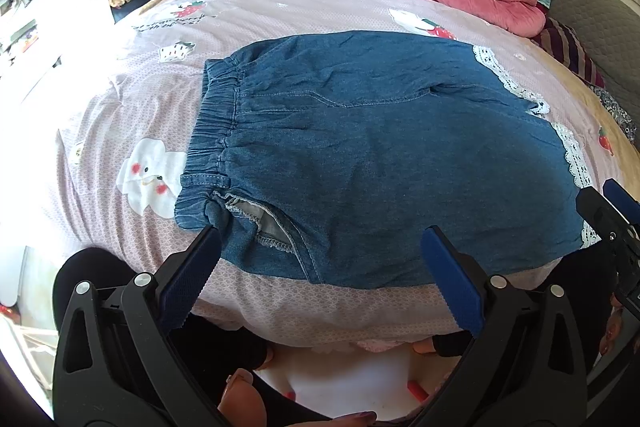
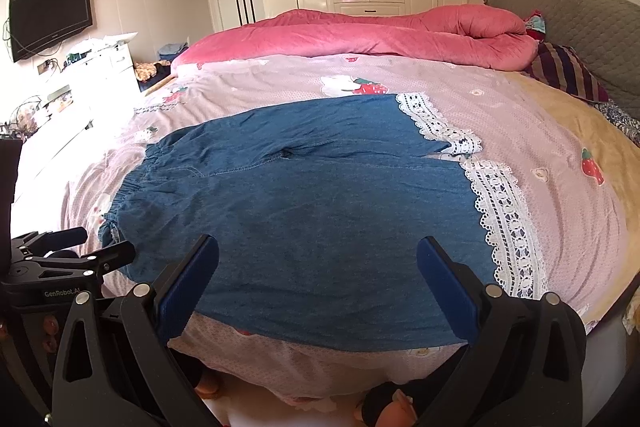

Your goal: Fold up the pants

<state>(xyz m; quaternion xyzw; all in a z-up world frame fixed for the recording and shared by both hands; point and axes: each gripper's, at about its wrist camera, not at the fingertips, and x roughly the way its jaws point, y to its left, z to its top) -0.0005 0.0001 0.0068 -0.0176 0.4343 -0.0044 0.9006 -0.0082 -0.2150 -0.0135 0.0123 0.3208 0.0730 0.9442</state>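
Observation:
Blue denim pants (image 1: 360, 155) (image 2: 304, 211) with white lace hems (image 2: 504, 219) lie flat on the bed, elastic waistband (image 1: 208, 131) to the left and legs to the right. My left gripper (image 1: 324, 247) hangs open over the near edge of the pants by the waistband and pocket opening, with nothing between its fingers. My right gripper (image 2: 318, 259) is open too, over the near edge of the lower leg. The right gripper (image 1: 612, 215) shows at the right edge of the left wrist view. The left gripper (image 2: 76, 251) shows at the left in the right wrist view.
The bed has a pink patterned sheet (image 1: 280, 11) (image 2: 520, 131). A pink quilt (image 2: 360, 31) lies bunched at the far side, with a striped pillow (image 2: 568, 71) and grey headboard (image 2: 580, 19) at the right. White drawers (image 2: 100, 75) stand left. A person's feet (image 1: 240, 399) are below the bed edge.

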